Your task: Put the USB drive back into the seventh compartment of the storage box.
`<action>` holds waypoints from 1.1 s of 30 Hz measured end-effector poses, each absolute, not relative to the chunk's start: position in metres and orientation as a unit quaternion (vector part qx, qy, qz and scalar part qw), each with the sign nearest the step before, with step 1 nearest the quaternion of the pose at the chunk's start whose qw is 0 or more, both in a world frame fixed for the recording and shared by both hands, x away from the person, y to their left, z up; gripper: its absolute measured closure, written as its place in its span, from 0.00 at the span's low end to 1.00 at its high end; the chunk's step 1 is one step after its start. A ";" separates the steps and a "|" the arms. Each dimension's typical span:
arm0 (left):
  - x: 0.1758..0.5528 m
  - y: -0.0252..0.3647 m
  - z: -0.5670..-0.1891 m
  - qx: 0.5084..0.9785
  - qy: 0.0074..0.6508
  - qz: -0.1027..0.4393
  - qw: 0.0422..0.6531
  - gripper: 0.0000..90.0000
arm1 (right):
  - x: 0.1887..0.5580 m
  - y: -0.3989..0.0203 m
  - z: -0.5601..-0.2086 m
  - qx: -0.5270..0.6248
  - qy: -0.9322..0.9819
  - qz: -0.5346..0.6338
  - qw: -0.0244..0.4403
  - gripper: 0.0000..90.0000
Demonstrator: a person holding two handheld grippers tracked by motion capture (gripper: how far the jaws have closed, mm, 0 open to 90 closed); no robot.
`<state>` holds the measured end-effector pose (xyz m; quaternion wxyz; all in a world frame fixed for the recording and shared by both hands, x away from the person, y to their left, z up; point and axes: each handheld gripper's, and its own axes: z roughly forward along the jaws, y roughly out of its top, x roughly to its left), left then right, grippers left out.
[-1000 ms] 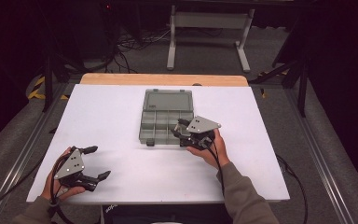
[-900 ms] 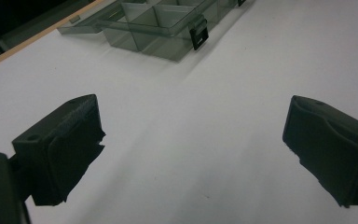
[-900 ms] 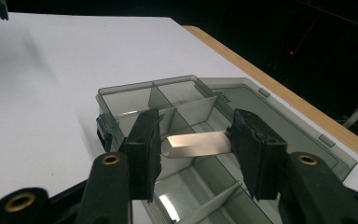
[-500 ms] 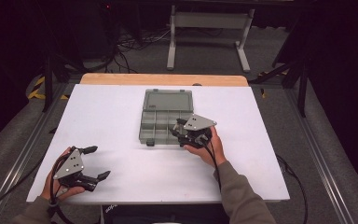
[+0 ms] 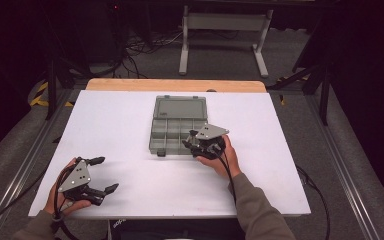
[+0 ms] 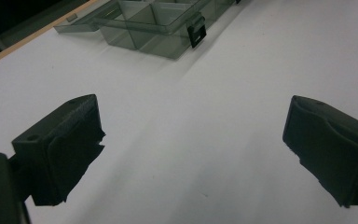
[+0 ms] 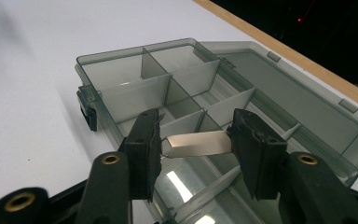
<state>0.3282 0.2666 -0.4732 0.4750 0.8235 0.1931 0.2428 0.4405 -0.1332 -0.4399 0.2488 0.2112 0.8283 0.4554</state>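
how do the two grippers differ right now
The right gripper is shut on a metal bar over the organizer box; the left gripper stands open with nothing between its jaws, near the table's front corner, away from the box. Both are hand-held with black jaws.

The high view looks forward and down from above my side of the table (image 5: pixel 130 120), far enough off to take in the whole white top, the floor beyond it and my forearms coming in from the bottom edge. The left gripper view rides on my left hand-held gripper (image 5: pixel 87 181), low over the table and close to it, looking along its jaws toward the compartment box (image 6: pixel 158 28), which lies well off near the top edge. The right gripper view sits on my right hand-held gripper (image 5: pixel 202 144), very near that box (image 7: pixel 191 84), looking down into its compartments. All three views share the box and the white top around it.
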 end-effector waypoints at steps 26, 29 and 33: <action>0.329 0.266 -0.474 0.826 0.193 0.240 0.472 0.06 | 0.442 -0.130 -0.445 0.210 0.837 0.443 0.244 0.59; 0.329 0.266 -0.474 0.826 0.194 0.240 0.472 0.06 | 0.442 -0.130 -0.445 0.210 0.837 0.443 0.243 0.58; 0.329 0.265 -0.474 0.826 0.194 0.240 0.471 0.06 | 0.441 -0.131 -0.445 0.208 0.836 0.444 0.244 0.59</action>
